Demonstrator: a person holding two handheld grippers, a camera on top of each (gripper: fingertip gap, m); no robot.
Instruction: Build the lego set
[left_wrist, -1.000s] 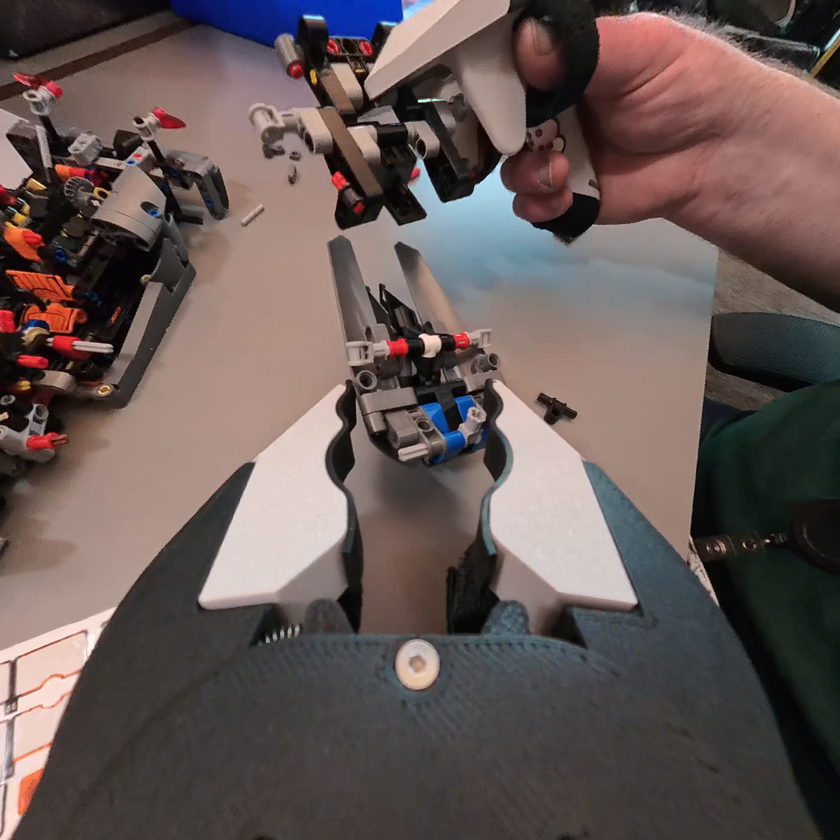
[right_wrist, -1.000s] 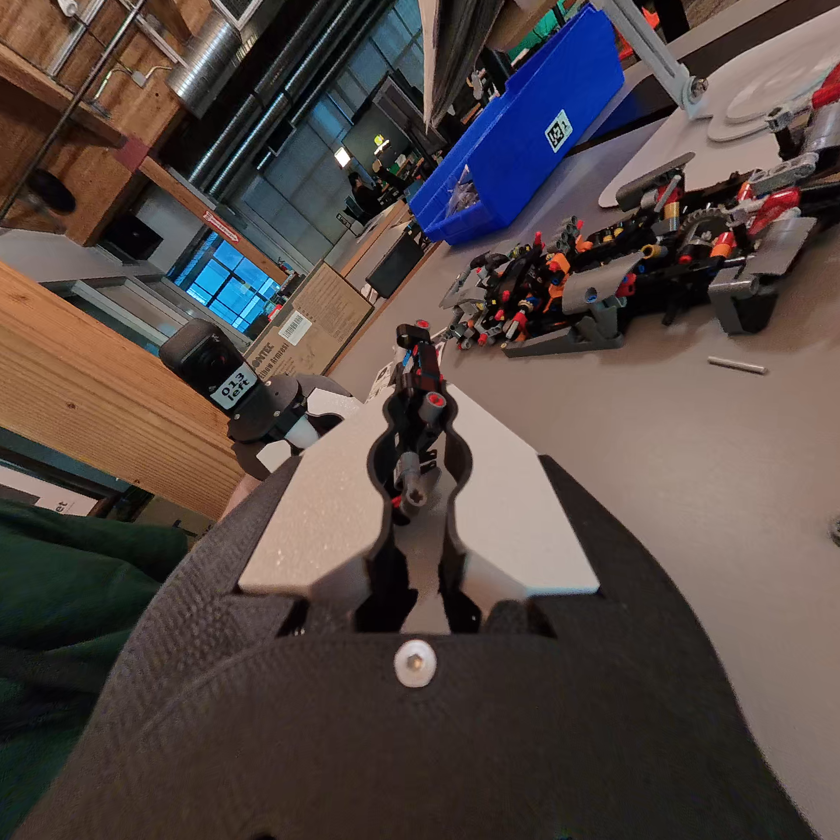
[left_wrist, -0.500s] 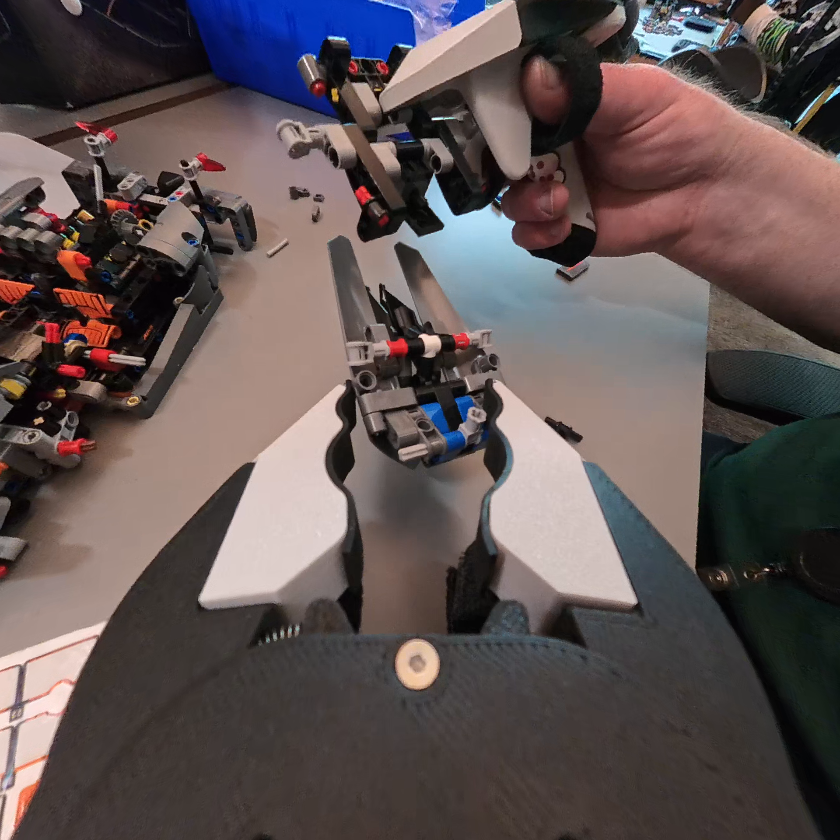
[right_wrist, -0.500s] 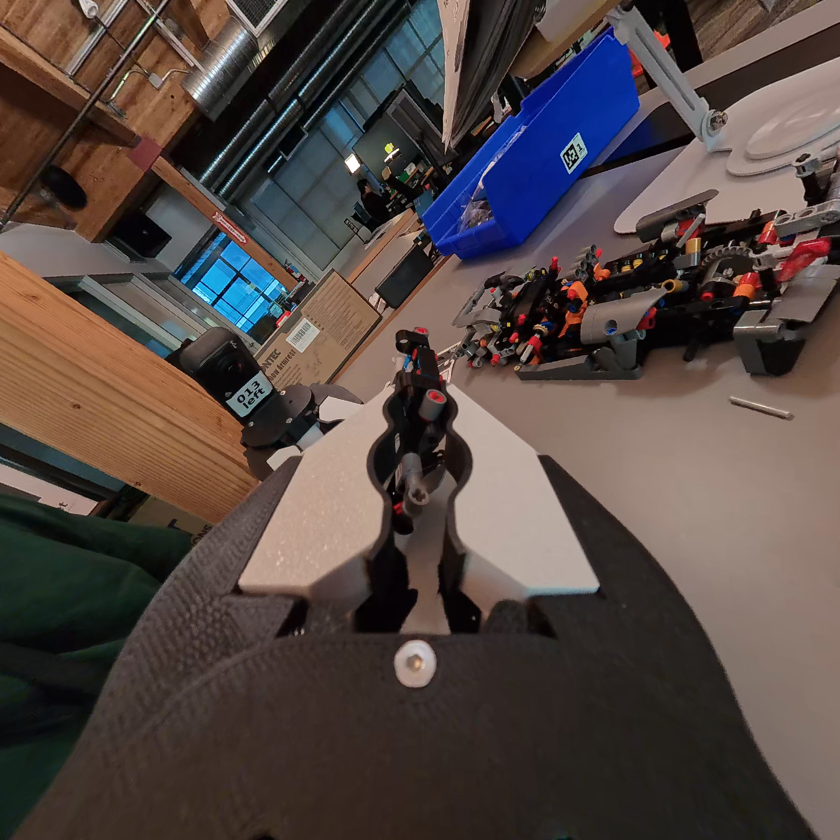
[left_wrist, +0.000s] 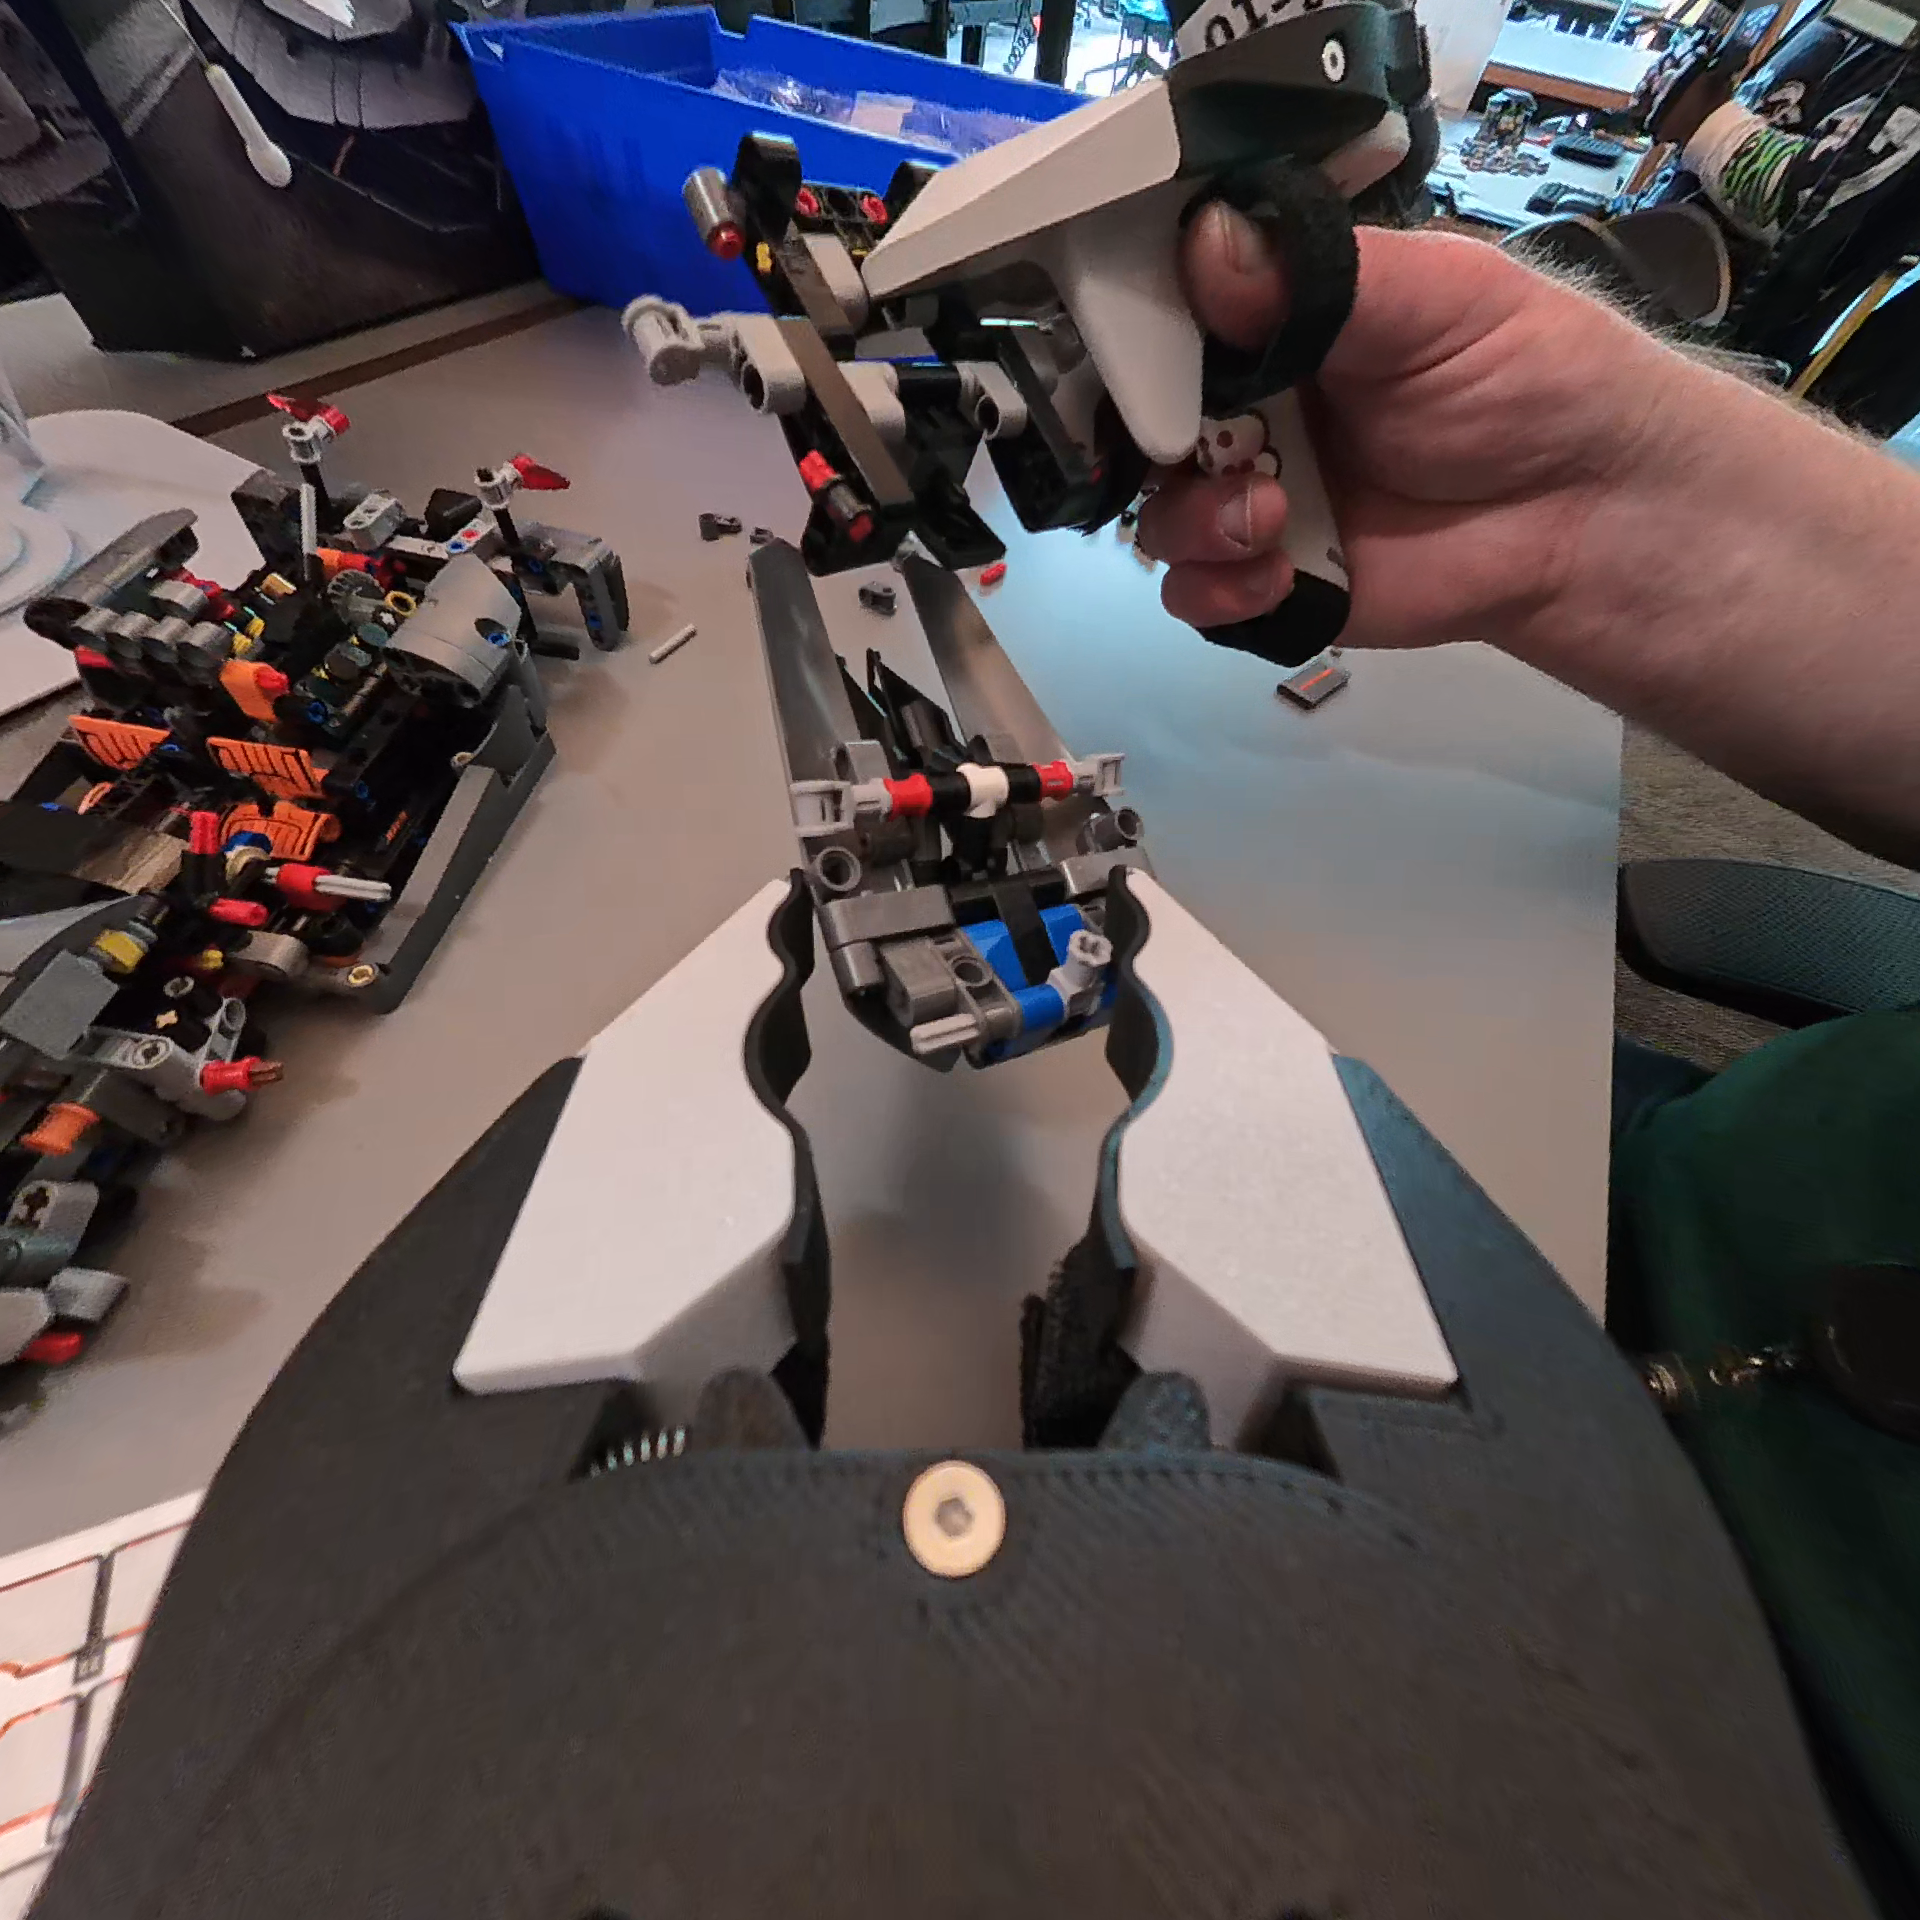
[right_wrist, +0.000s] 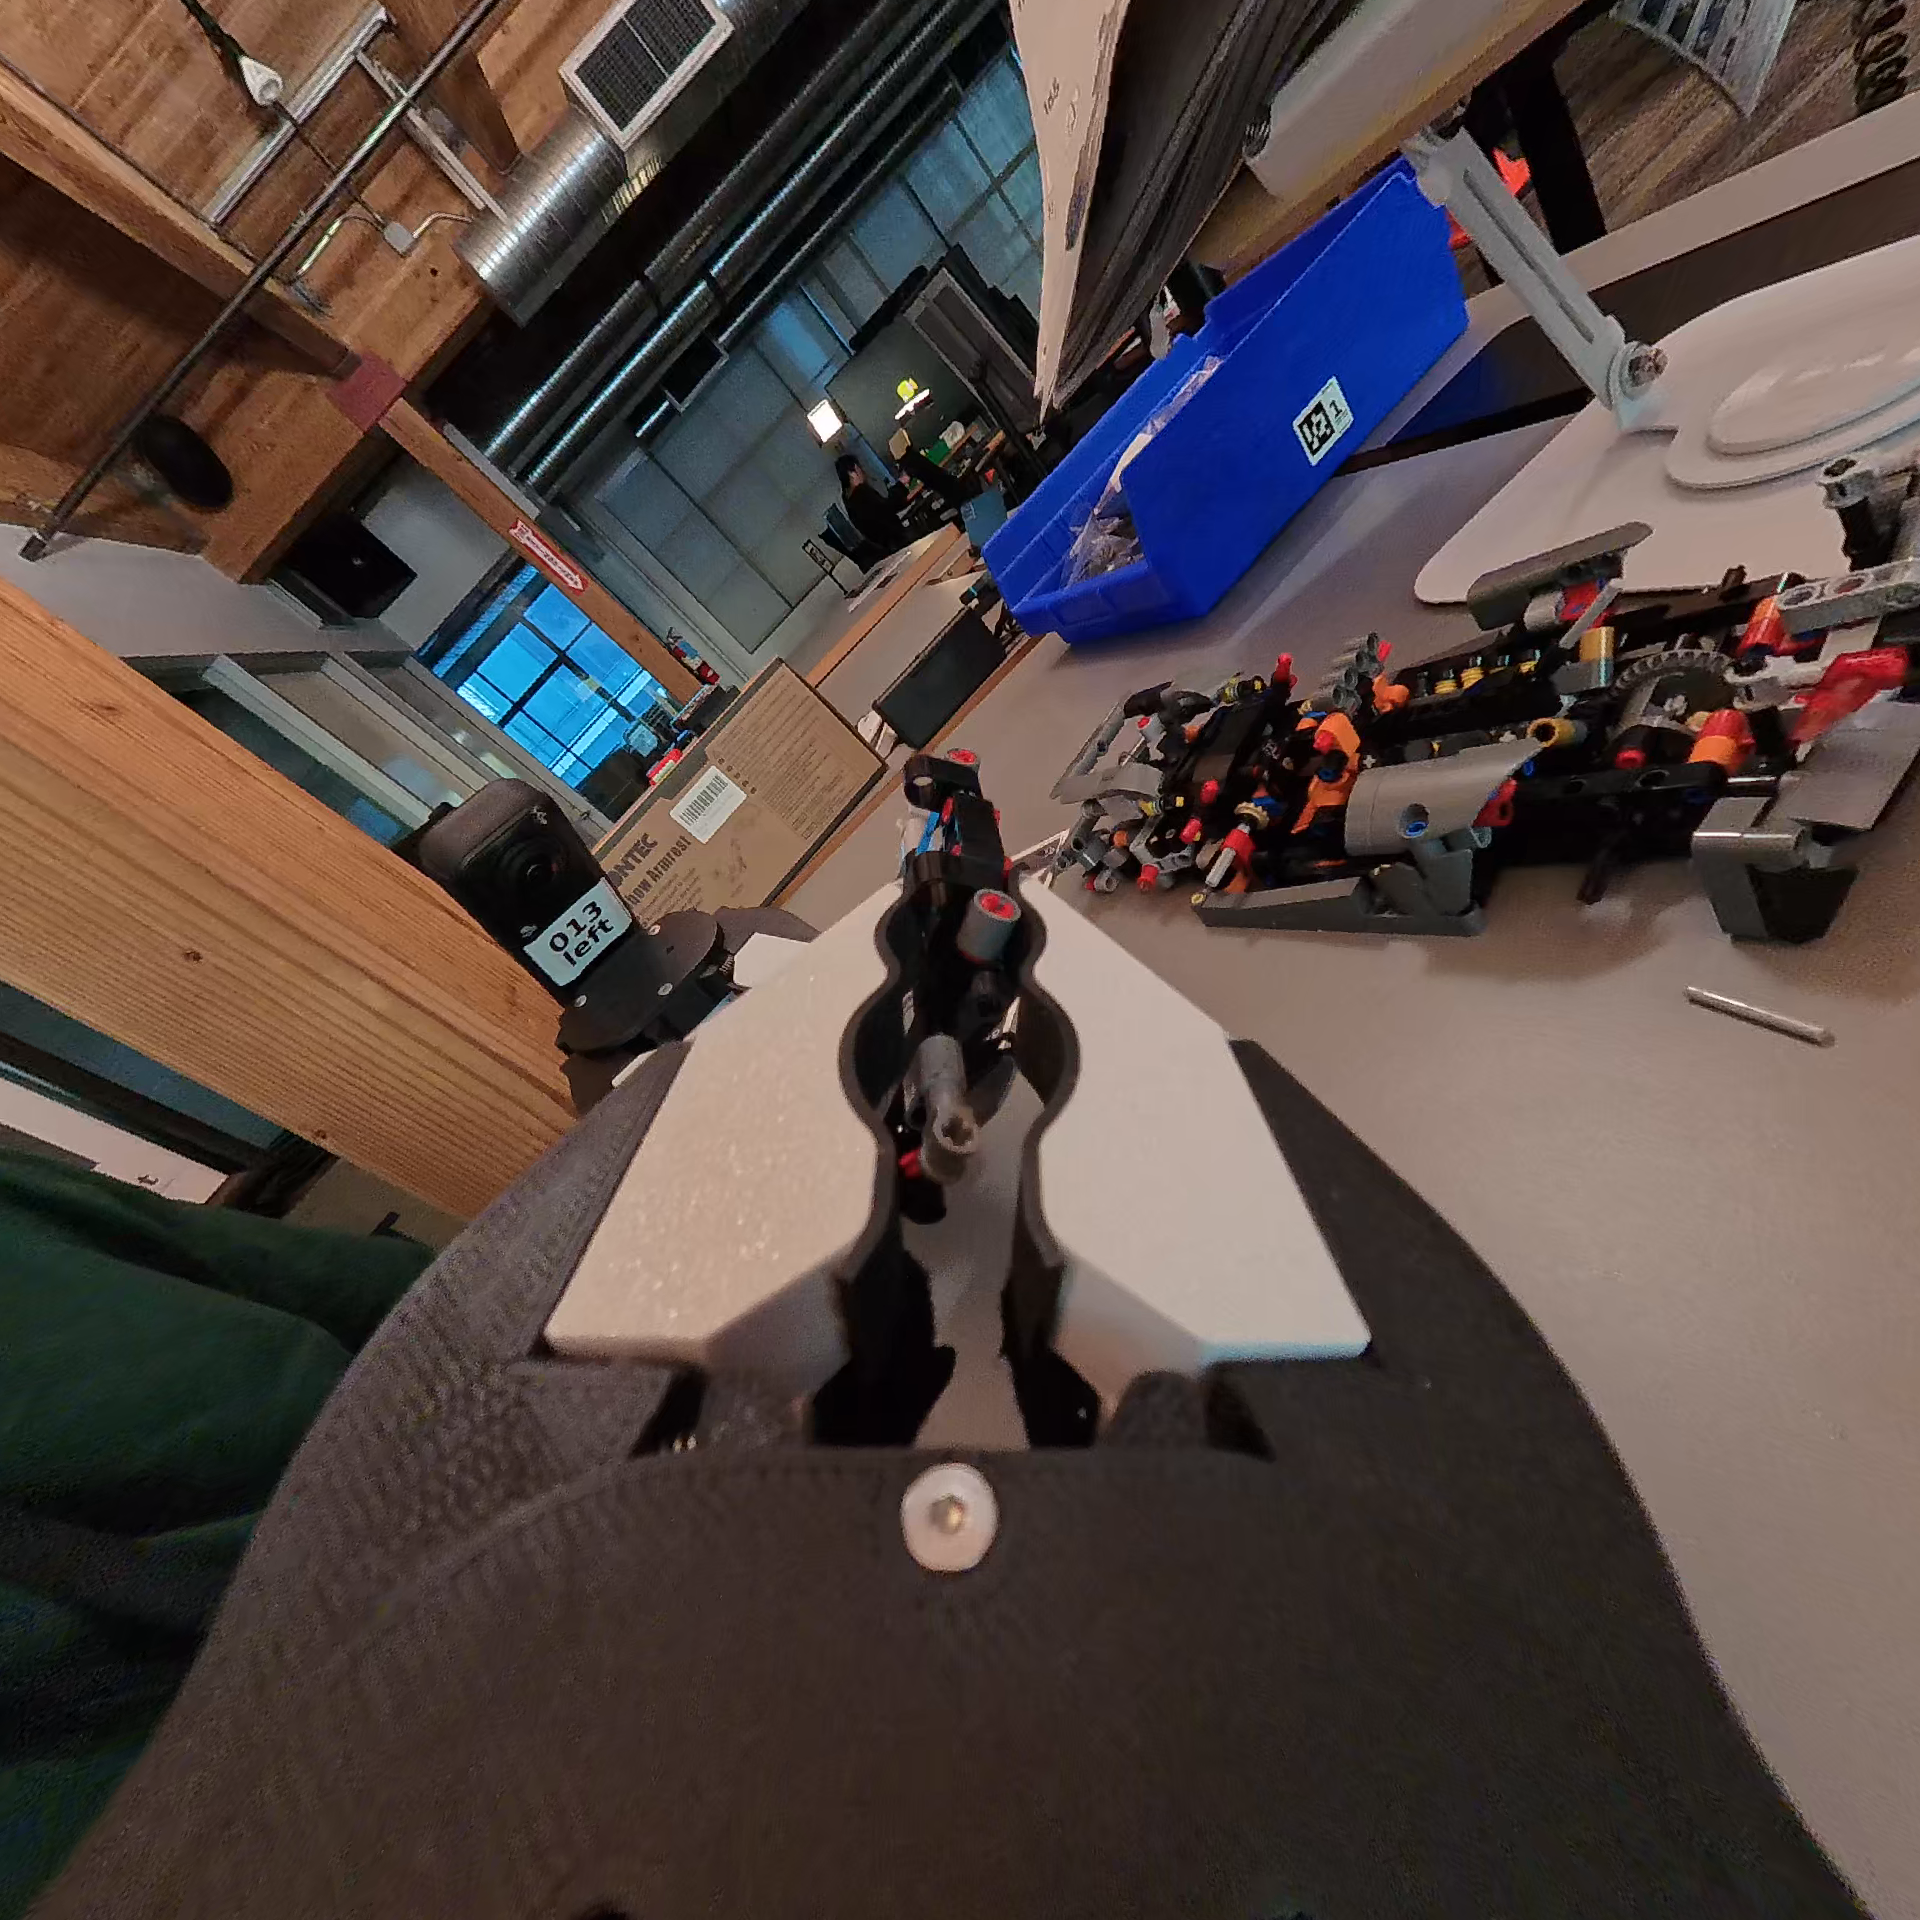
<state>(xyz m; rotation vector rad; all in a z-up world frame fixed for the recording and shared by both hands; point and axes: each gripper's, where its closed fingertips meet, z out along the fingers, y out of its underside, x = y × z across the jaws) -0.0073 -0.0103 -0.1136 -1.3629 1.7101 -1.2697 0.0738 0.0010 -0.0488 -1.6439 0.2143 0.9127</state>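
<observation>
Both clamped: left hand-held gripper (left_wrist: 954, 961) on grey sub-assembly (left_wrist: 940, 831), right hand-held gripper (right_wrist: 951, 1023) on, seemingly, black sub-assembly (right_wrist: 951, 935).

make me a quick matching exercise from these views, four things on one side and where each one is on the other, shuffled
Things:
1. long grey sub-assembly with blue bricks
2. black and grey sub-assembly with red pins
3. large car chassis
4. blue bin

Places:
A. lying on the grey table to the left of both grippers
B. clamped in the right gripper, held up in the air
C. at the far edge of the table, behind the builds
D. clamped in the left gripper, pointing away from its camera

Pairs: 1-D, 2-B, 3-A, 4-C
</observation>
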